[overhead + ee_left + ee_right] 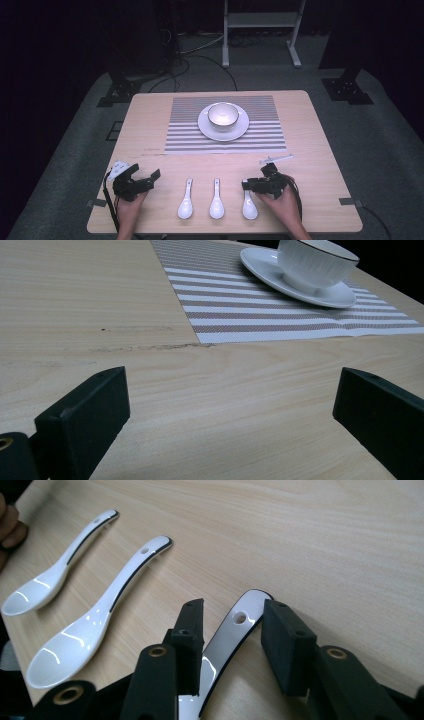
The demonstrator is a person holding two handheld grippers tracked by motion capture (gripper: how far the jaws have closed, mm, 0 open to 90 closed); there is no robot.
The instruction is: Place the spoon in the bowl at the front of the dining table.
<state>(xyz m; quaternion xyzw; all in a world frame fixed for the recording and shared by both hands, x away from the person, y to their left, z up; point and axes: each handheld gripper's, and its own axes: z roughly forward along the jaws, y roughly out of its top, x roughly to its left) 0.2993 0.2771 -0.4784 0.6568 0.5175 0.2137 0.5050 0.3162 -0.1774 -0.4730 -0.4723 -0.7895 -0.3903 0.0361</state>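
Right gripper [232, 645] — low near the table's front edge — straddles the rightmost white ceramic spoon's [235, 630] handle, jaws apart; left gripper [134, 181] rests wide open.

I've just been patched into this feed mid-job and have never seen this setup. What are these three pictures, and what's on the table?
No robot here: a person holds a hand-held two-jaw claw in each hand. The high view looks down on the light wooden table. The other two cameras ride on the claws.

On the striped grey placemat a white ribbed bowl stands on a white saucer. Three white ceramic spoons lie near the person.

The left claw is open over bare wood. The right claw straddles the rightmost spoon's handle, jaws on either side; whether they grip it, I cannot tell.
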